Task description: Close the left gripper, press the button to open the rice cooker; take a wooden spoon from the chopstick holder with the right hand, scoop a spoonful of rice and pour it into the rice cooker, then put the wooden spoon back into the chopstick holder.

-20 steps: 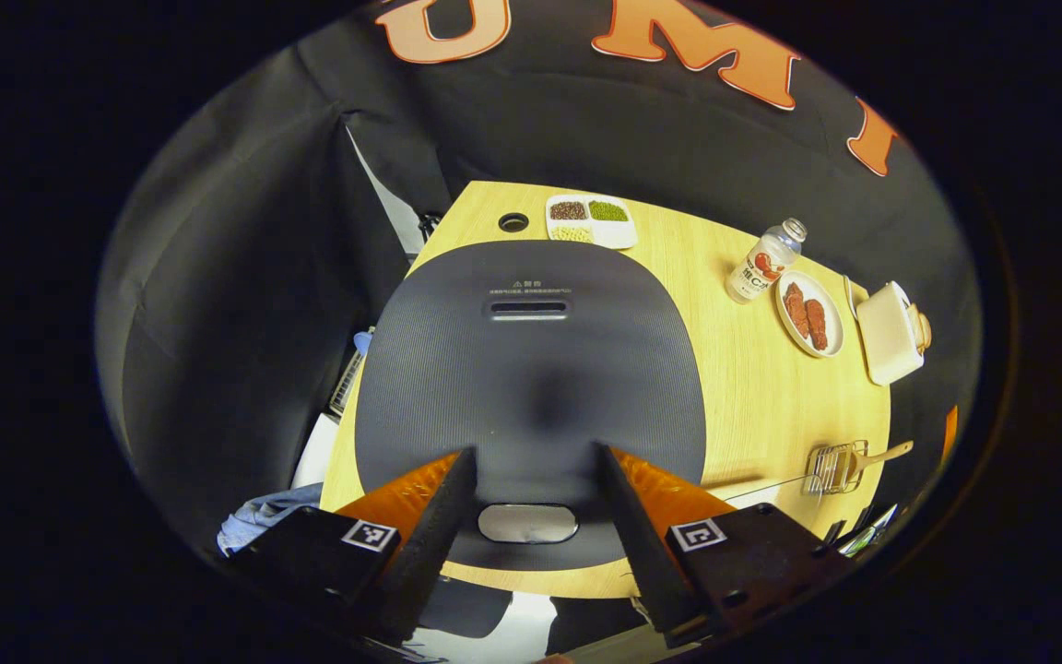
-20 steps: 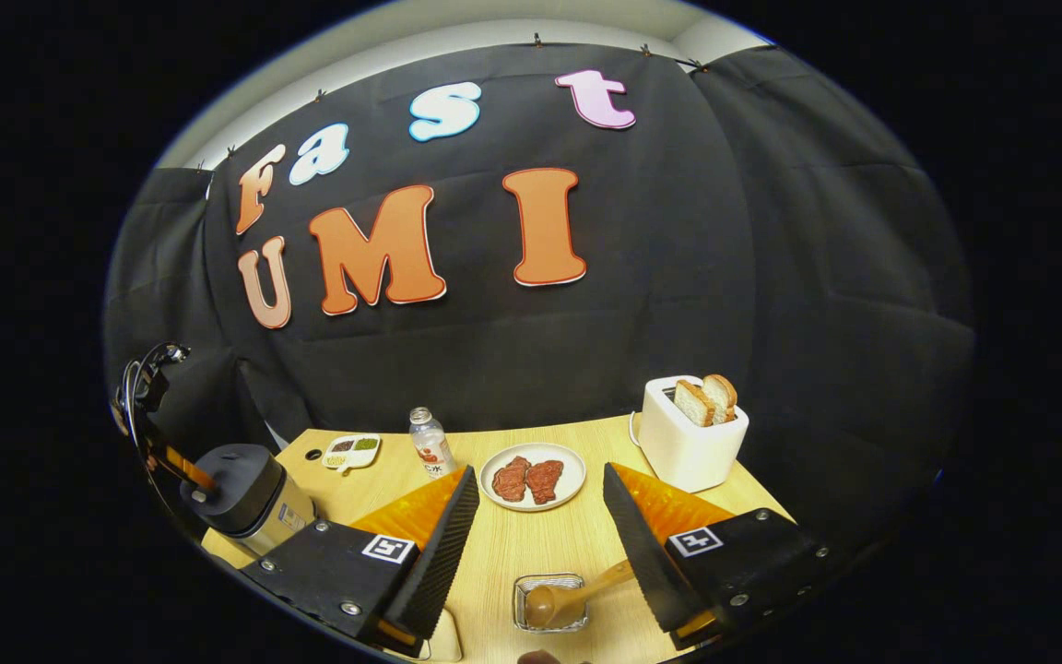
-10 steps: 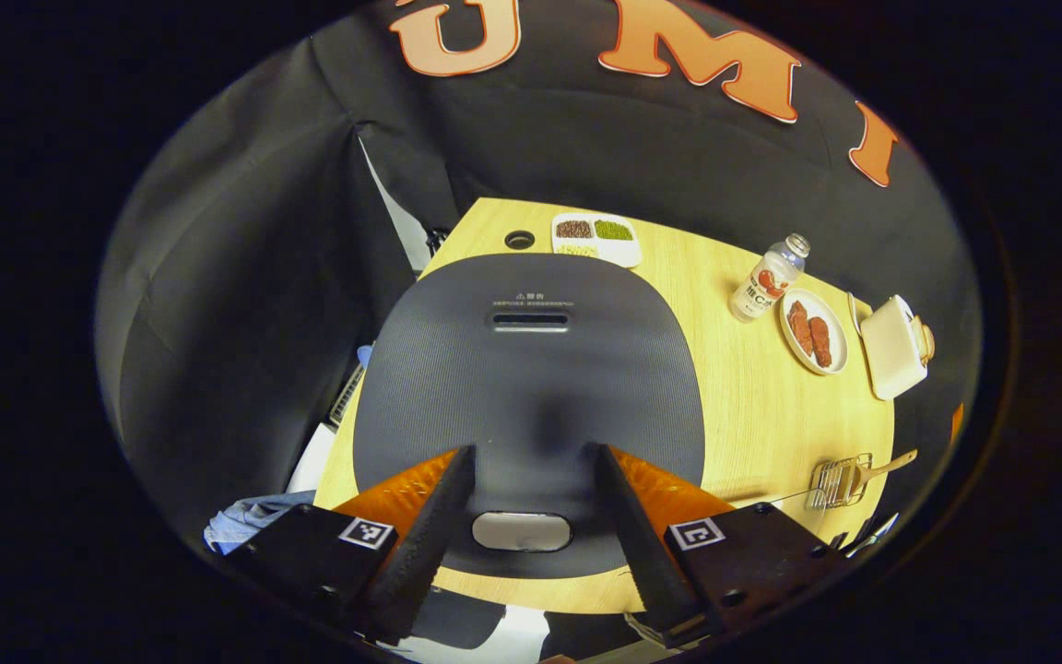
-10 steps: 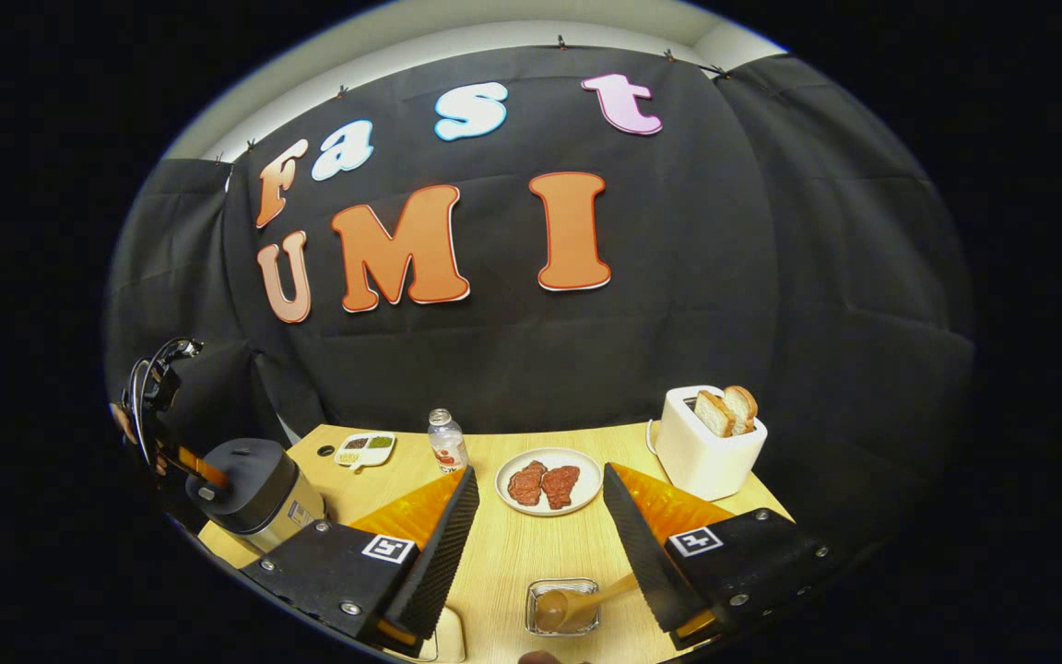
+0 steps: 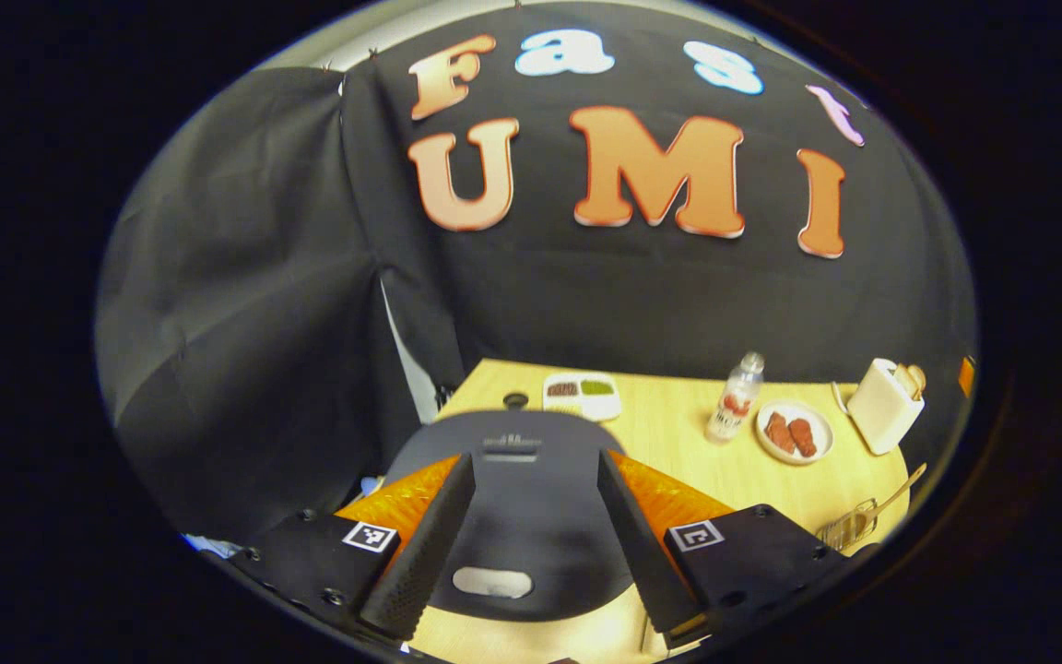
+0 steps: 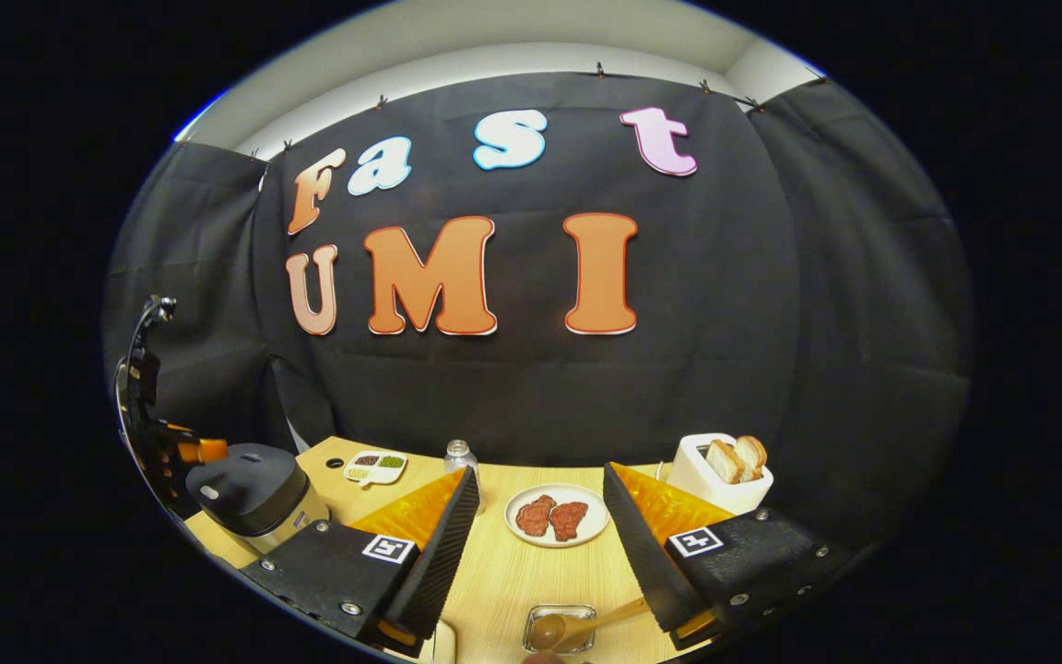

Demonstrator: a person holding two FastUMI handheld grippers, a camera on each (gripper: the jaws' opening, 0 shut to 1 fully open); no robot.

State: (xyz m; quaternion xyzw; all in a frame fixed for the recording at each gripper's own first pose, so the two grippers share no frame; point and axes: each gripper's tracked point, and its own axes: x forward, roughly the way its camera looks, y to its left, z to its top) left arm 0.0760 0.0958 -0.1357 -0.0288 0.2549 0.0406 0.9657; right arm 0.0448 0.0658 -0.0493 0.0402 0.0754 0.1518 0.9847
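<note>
The dark grey rice cooker [image 5: 517,503] stands closed right under my left gripper [image 5: 534,459], whose open fingers frame its lid and its pale oval button [image 5: 492,582]. In the right gripper view the cooker [image 6: 250,489] stands at the far left, with the left gripper [image 6: 190,452] hovering at its left edge. My right gripper [image 6: 538,472] is open and holds nothing. It hangs above the wire chopstick holder [image 6: 577,610], where the wooden spoon [image 6: 547,632] lies with its handle pointing right. The holder [image 5: 849,527] and the spoon [image 5: 900,489] sit at the table's right edge.
On the wooden table [image 6: 513,563] stand a divided white tray of grains [image 6: 376,467], a small bottle [image 6: 460,455], a plate with two pieces of meat [image 6: 557,515] and a white toaster holding bread [image 6: 723,472]. The black cloth wall rises behind.
My left gripper has tilted up and drawn back from the lid, so the cooker sits lower and smaller and more wall shows. The right gripper has also tilted slightly upward. Both stay open.
</note>
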